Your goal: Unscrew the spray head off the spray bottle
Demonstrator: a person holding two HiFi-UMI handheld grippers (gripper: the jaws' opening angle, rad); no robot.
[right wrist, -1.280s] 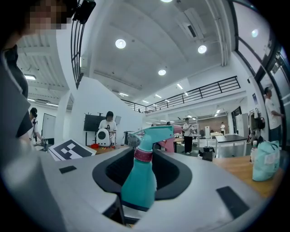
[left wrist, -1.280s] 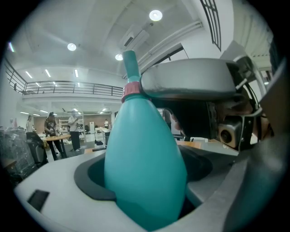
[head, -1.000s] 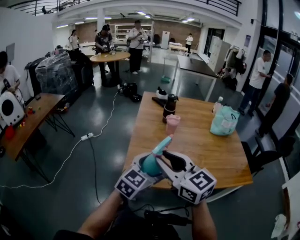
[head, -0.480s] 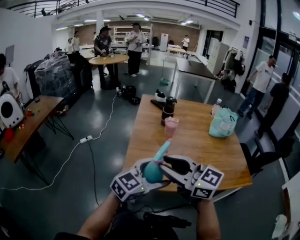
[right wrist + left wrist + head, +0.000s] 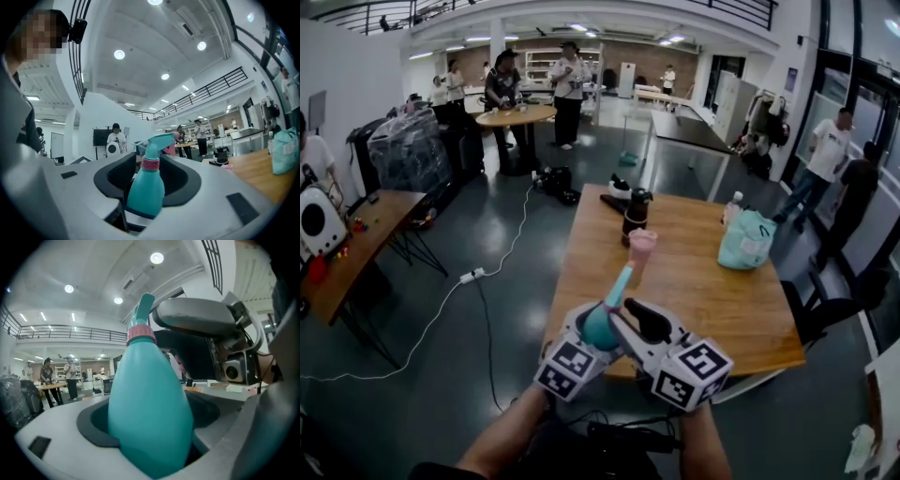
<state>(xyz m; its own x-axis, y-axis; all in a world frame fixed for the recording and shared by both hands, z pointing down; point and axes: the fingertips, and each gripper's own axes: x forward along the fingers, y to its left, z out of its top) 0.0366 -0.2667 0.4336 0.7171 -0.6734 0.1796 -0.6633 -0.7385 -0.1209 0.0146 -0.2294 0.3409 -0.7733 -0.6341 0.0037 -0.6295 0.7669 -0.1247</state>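
The spray bottle (image 5: 600,328) is held in the air over the near edge of the wooden table (image 5: 722,300). It is tilted so that its spray head (image 5: 620,284) points up and away from the person. The head is seated on the neck, and the pink collar (image 5: 140,334) is seen just beneath it.

The teal body is clamped by the left gripper (image 5: 152,432). In the left gripper view the bottle fills the hollow between the two jaws and is pressed by their dark pads.

The right gripper (image 5: 149,185) is brought in from the other side, close against the left one. Its jaws have just been opening. In the right gripper view the upper part of the bottle is seen between them, with the dark pad near on the left and a gap shown on the right, so the bottle is not squeezed by them. Both grippers are carried on forearms at the lower edge of the head view.

Farther along the table a pink cup (image 5: 641,246) is set, with a black flask (image 5: 636,214) just behind it and a pale green bag (image 5: 747,241) well apart to the right. A white cable (image 5: 478,274) is laid across the dark floor at the left. Several people are seen standing around a round table (image 5: 517,116) in the background.
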